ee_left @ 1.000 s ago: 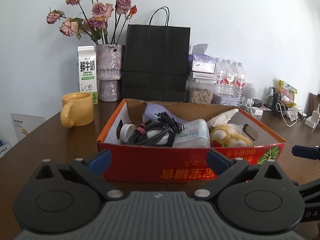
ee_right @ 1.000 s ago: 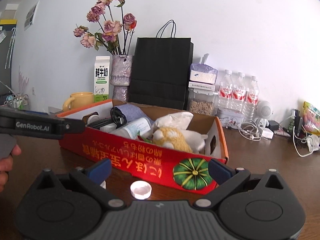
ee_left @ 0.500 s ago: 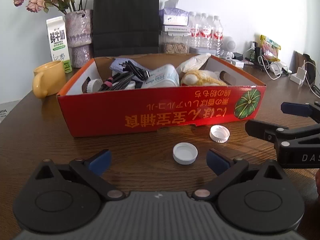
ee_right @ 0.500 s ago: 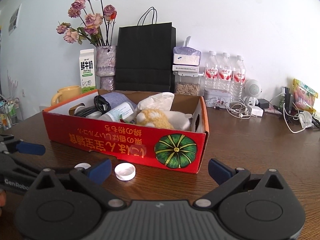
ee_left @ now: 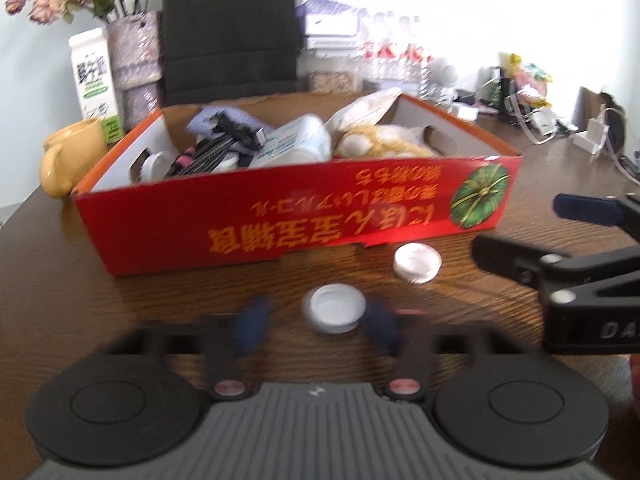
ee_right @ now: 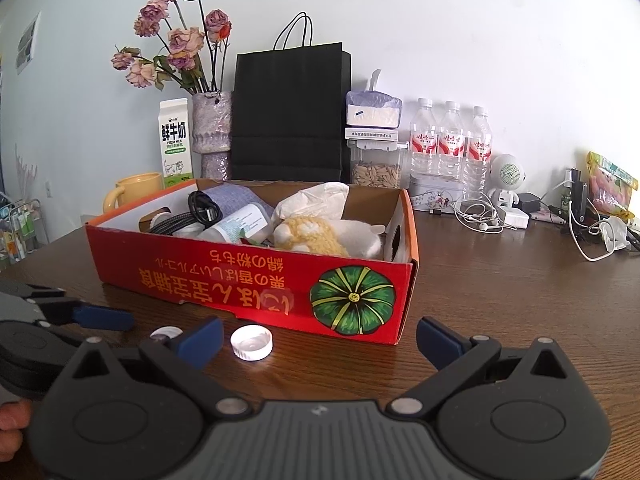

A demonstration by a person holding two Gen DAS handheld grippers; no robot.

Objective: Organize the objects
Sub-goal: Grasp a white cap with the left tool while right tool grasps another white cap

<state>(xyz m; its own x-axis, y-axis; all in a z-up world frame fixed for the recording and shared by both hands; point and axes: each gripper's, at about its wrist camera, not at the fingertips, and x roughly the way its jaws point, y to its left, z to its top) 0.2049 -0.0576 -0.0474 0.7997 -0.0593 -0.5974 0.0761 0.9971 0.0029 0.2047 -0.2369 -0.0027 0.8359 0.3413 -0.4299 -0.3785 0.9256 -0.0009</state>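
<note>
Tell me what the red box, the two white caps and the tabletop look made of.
Red box: printed cardboard with a slight sheen; brown raw board shows inside. Two white caps: likely plastic, smooth, one with a ribbed rim. Tabletop: dark wood or wood-look laminate, visible grain, semi-gloss.

Dark brown wood-grain table (ee_right: 500, 292) fills lower frame. Directly on it: red cardboard box (ee_right: 248, 280) at centre, two white plastic bottle caps (ee_left: 334, 312) (ee_left: 417, 263) just below its front wall. Yellow ceramic mug (ee_right: 134, 190), white milk carton (ee_right: 175, 142), black paper bag (ee_right: 290, 116) stand behind the box, upper centre-left.
</note>
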